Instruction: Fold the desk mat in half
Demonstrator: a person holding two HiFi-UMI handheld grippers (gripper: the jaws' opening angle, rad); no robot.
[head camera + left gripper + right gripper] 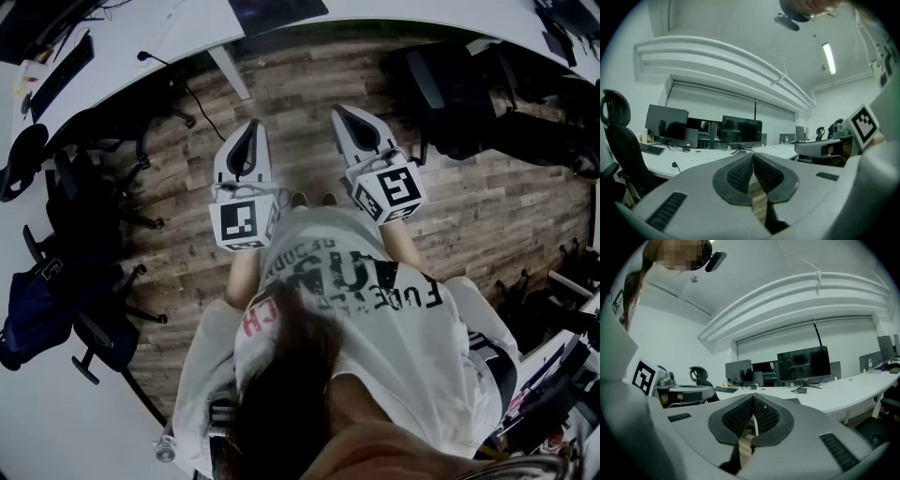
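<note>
No desk mat shows for certain in any view. A dark flat rectangle lies on the white desk at the top edge of the head view; I cannot tell what it is. A person holds both grippers out in front, side by side over the wooden floor, short of the desk. The left gripper is shut, its ribbed pads together with nothing between them. The right gripper is likewise shut and holds nothing. Each gripper view looks level across the room, past the other gripper, to the desk with monitors.
The curved white desk carries a keyboard, cables and monitors. Black office chairs stand at the left and at the upper right. A desk leg comes down ahead of the left gripper.
</note>
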